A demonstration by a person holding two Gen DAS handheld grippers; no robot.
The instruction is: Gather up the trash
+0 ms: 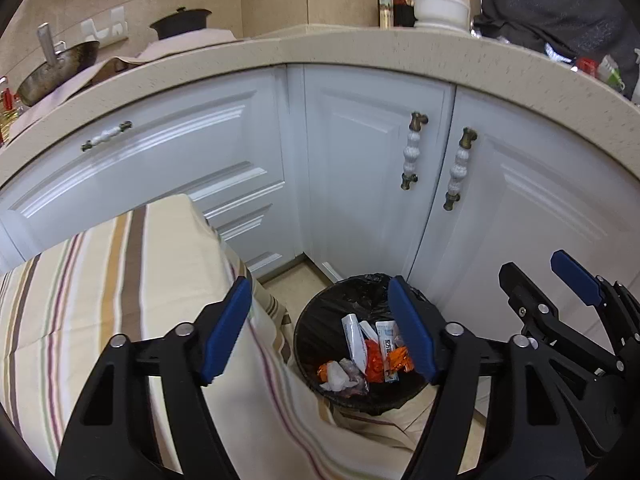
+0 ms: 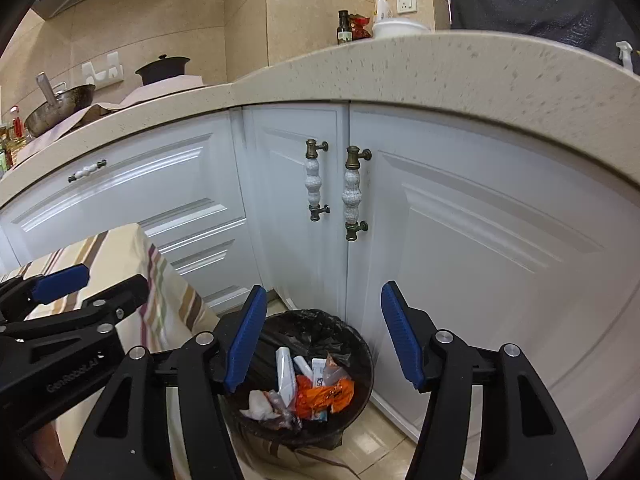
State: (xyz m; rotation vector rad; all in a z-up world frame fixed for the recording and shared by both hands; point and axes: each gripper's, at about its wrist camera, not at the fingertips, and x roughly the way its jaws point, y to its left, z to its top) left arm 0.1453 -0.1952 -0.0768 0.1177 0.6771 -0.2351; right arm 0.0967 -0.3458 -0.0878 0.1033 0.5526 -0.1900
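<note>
Left gripper (image 1: 320,330): spread wide, nothing between the blue pads (image 1: 226,330). Right gripper (image 2: 324,340): likewise wide, nothing held. The two sit side by side, the right gripper just to the right of the left one; each shows at the edge of the other's view.

Below and ahead of both grippers, on the floor: a round trash bin (image 1: 308,320) with a black liner. In the left wrist view it sits between the fingers, toward the right finger, whose pad overlaps its rim. In the right wrist view it sits between the fingers, closer to the left one.

Trash in the bin: a white tube (image 2: 285,372), orange wrappers (image 2: 326,394), a white-and-blue packet (image 1: 387,344), crumpled white tissue (image 2: 258,402), and a clear film scrap, all loosely piled on the liner bottom.

Left of the bin and under the left gripper's left finger: a desk covered in striped cloth (image 1: 120,280), the cloth hanging down beside the bin.

Beyond the bin: white cabinet doors (image 2: 460,240) with ceramic-and-brass handles (image 2: 353,192), under a speckled beige countertop (image 2: 440,76). On the countertop farther off: a wok, a black pot, a dark bottle, a white bowl.
</note>
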